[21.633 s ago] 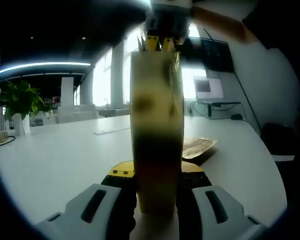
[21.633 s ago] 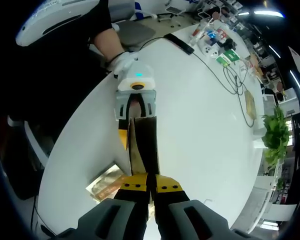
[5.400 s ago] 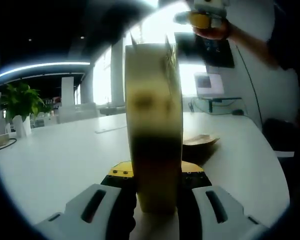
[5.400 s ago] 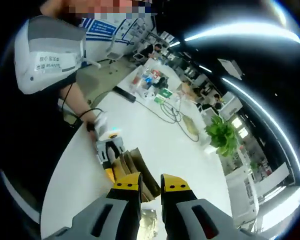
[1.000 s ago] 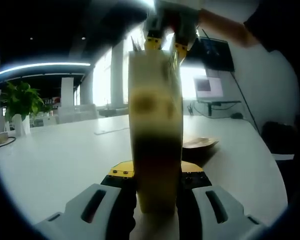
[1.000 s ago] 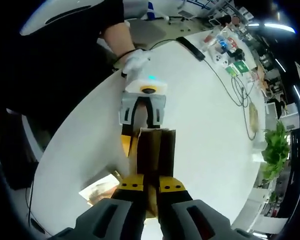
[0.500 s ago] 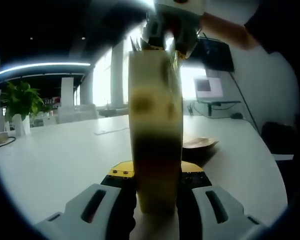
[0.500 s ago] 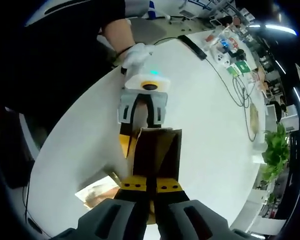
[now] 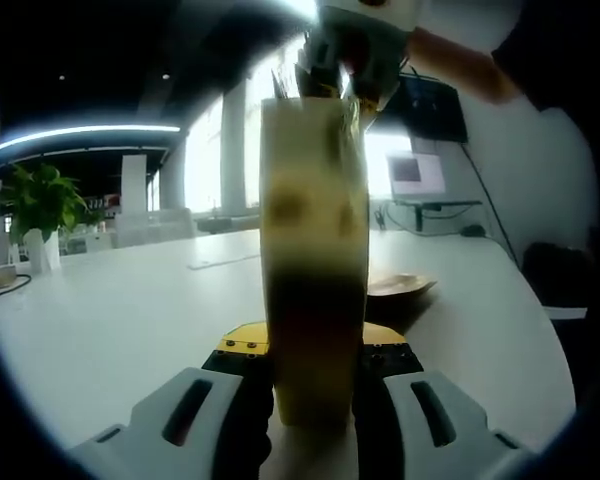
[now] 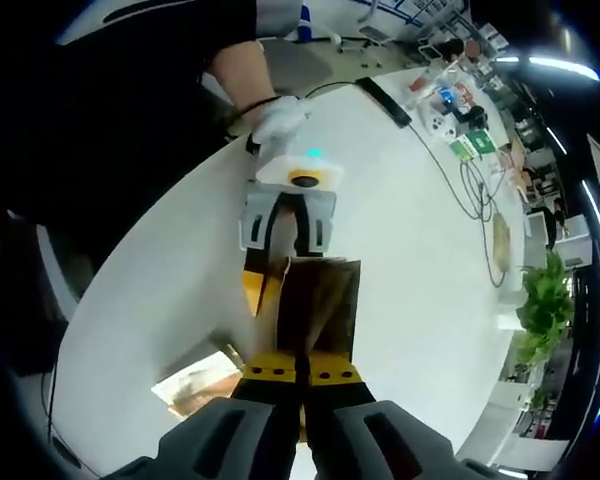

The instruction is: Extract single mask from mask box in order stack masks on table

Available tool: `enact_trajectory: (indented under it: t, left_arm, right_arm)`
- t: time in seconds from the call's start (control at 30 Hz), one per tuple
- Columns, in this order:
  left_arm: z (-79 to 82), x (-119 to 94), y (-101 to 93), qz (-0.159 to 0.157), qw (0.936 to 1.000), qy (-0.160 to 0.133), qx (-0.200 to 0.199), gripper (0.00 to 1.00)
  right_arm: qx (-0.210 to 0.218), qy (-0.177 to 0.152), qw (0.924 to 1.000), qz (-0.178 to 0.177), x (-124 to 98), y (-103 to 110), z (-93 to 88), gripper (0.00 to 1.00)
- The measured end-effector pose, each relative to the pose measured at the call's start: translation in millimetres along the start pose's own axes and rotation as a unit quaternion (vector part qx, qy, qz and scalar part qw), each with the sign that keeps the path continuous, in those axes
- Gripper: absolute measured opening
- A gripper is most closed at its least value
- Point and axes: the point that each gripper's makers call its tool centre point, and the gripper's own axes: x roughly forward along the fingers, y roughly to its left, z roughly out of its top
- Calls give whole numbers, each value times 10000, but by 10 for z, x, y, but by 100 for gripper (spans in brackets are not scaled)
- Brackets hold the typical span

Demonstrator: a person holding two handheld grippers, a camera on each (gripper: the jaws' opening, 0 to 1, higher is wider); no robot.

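- Left gripper [image 9: 313, 375]: clamped on the lower sides of the mask box [image 9: 313, 250], held upright on the table [image 9: 120, 300]; seen again in the right gripper view [image 10: 285, 262], gripped by a gloved hand [image 10: 277, 118].
- Right gripper [image 10: 303, 378]: jaws pressed together with no gap visible, at the open top of the mask box [image 10: 315, 295]; whether a mask sits between them cannot be told. Seen from below in the left gripper view [image 9: 345, 75], poised at the box top.
- Table: large, white, rounded edge; wide bare surface left and right of the box.
- Mask box: tall, brown-yellow carton, top flaps open; contents dark and not readable.
- Flat brown packet [image 10: 195, 385] lying on the table just beside the box base, near the table's edge; also seen low behind the box [image 9: 400, 287].
- Far side: cables [image 10: 475, 195], small boxes and a potted plant [image 10: 540, 310], well apart from the box.
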Motion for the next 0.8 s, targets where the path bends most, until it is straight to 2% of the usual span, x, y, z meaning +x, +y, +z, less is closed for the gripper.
enact_trajectory:
  t: [0.27, 0.43, 0.67, 0.8]
  left_arm:
    - [-4, 2, 11, 20, 10000, 15, 9, 20]
    - [0, 3, 4, 17, 10000, 17, 3, 20]
    - [-6, 9, -3, 26, 10000, 42, 20, 20]
    - [-6, 12, -9, 34, 10000, 52, 35, 20]
  right_arm:
    - [99, -23, 9994, -332, -113, -27, 4, 0]
    - [-21, -3, 9989, -478, -173, -3, 20, 0]
    - [-40, -22, 9957, -924, -356, -92, 4, 0]
    - [-14, -16, 9940, -1094, -413, -60, 30, 0]
